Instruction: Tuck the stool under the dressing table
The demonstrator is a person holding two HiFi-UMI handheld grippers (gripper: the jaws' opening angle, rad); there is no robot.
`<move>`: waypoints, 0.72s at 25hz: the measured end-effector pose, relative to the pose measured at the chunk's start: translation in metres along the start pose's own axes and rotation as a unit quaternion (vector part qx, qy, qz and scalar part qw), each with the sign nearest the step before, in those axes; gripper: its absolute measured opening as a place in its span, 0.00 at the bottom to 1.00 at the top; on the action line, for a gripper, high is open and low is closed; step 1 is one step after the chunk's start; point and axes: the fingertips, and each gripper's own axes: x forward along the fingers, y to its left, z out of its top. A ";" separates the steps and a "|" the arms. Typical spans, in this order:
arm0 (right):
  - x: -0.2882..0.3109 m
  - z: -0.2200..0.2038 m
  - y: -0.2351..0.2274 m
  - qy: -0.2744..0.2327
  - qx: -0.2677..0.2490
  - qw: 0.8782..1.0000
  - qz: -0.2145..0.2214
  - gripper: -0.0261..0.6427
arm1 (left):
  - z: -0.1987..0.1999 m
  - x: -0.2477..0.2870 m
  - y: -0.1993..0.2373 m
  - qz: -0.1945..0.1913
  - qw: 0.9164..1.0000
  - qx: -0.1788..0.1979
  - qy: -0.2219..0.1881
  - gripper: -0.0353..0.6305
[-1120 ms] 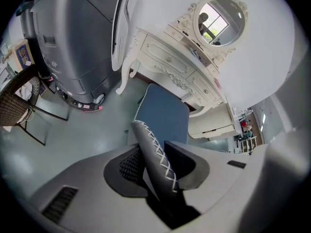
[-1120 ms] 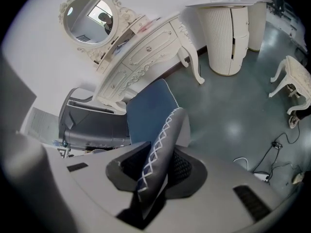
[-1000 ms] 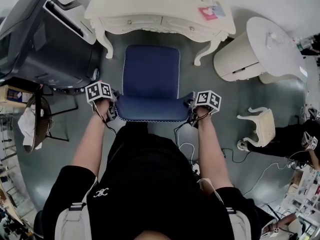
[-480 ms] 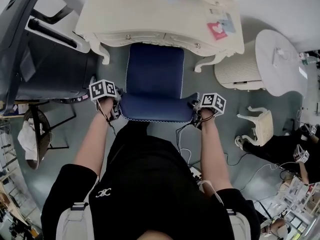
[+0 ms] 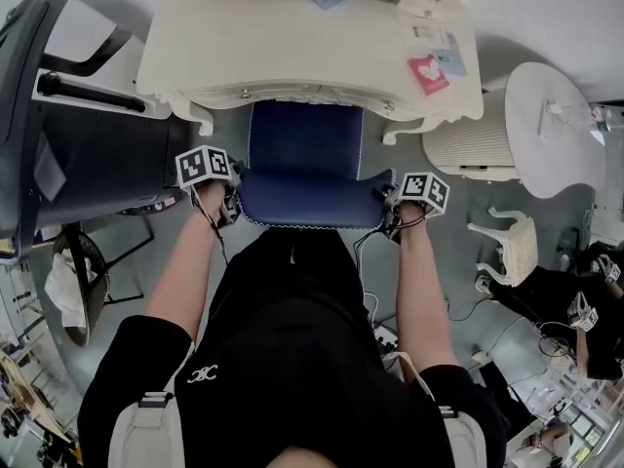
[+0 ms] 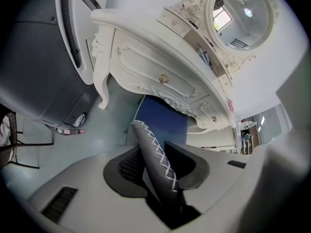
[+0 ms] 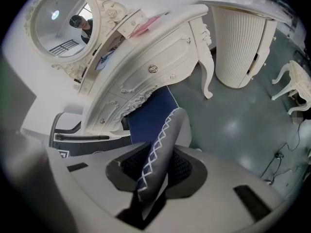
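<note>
The left gripper [image 5: 230, 203] has its jaws closed part-way onto the near left corner of the stool [image 5: 304, 159], and in the left gripper view the padded edge with white cross-stitching stands pinched between the two dark pads [image 6: 127, 166]. The right gripper [image 5: 389, 213] grips the near right corner in the same way, its pads [image 7: 182, 171] pressed on either side of the stitched rim. The blue seat lies between the two grippers, its far end already under the front edge of the cream dressing table [image 5: 292, 47] and its near end out over the grey floor. The seat runs between the table's two curved front legs, apart from both. To the left of the table stands a bulky dark grey unit [image 5: 68, 135], close to the left leg. To the right stand a ribbed white side table [image 5: 531, 115] and, nearer, a small cream stool [image 5: 512, 247], both clear of the blue seat.
</note>
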 end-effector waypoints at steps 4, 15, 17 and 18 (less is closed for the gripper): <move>0.007 0.021 0.008 0.000 -0.003 1.000 0.004 0.17 | 0.018 0.006 -0.004 0.000 1.000 -0.003 -0.004 0.23; 0.023 0.083 0.011 0.017 -0.010 1.000 0.005 0.17 | 0.058 0.031 -0.027 0.005 1.000 -0.025 -0.007 0.24; 0.027 0.090 0.011 0.020 -0.011 1.000 0.005 0.17 | 0.063 0.036 -0.028 0.008 1.000 -0.027 -0.006 0.24; 0.029 0.093 0.011 0.021 -0.010 1.000 0.005 0.17 | 0.065 0.038 -0.028 0.008 1.000 -0.028 -0.005 0.24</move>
